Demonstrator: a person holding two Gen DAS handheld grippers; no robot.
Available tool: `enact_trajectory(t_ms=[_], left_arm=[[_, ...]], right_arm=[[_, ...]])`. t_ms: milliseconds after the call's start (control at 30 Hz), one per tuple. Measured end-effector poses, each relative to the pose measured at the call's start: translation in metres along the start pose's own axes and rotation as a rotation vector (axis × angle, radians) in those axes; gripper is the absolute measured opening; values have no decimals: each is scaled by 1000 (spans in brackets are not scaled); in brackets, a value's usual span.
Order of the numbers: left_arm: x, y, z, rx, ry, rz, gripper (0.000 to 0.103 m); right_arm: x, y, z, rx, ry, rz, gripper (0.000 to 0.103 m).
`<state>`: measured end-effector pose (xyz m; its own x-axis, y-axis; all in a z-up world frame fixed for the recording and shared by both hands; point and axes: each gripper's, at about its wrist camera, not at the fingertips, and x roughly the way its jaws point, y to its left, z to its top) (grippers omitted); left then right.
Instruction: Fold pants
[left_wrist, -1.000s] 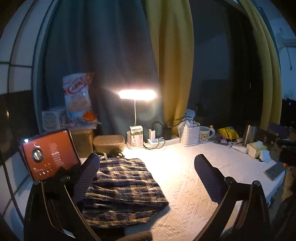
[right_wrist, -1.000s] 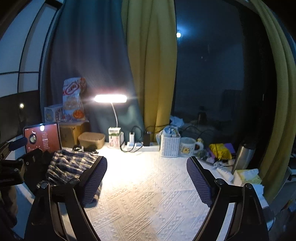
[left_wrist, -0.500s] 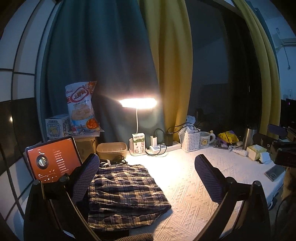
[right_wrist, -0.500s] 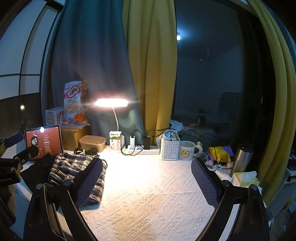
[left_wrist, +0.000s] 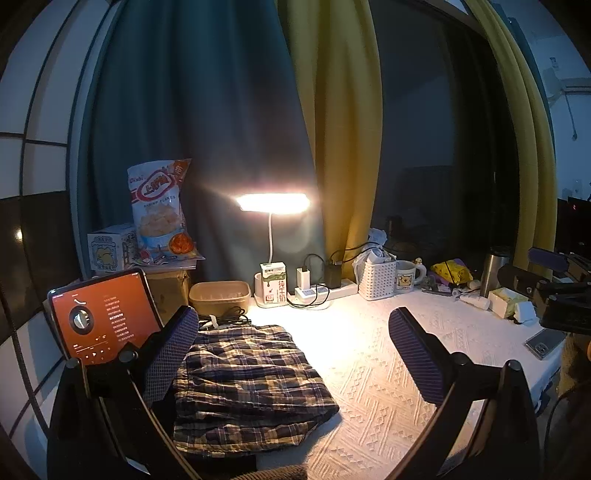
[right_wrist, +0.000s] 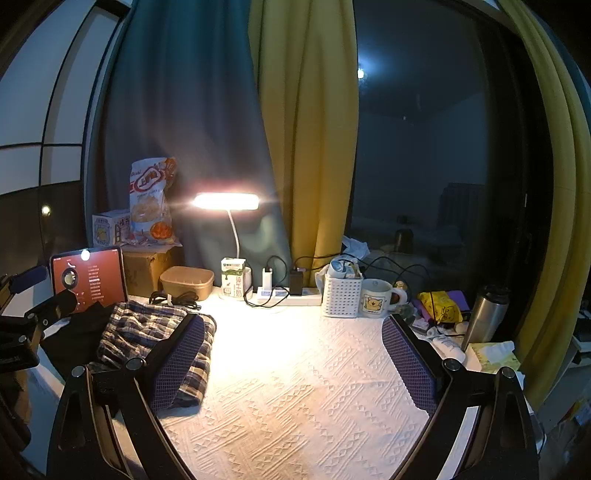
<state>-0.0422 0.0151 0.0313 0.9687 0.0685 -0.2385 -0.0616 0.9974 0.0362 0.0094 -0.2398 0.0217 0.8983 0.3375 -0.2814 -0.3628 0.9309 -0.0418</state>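
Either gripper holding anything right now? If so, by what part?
Nothing held. Left gripper and right gripper are both open and empty; the folded plaid pants lie loose on the table.

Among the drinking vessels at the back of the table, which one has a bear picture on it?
The white mug, standing directly right of the white basket, carries the bear picture. The other vessel, the steel tumbler further right, is plain metal.

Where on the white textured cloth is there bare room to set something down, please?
The widest bare patch of the white textured cloth lies between the folded plaid pants at the left and the steel flask at the right. The back edge is crowded: brown tub, milk carton, white basket, bear mug.
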Motion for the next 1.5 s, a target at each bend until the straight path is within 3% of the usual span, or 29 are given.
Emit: enact_trajectory(t_ms=[1500], left_arm=[[-3,-10,1,-11,9,-9,102]], right_arm=[[0,1,-2,3,9,-2,98]])
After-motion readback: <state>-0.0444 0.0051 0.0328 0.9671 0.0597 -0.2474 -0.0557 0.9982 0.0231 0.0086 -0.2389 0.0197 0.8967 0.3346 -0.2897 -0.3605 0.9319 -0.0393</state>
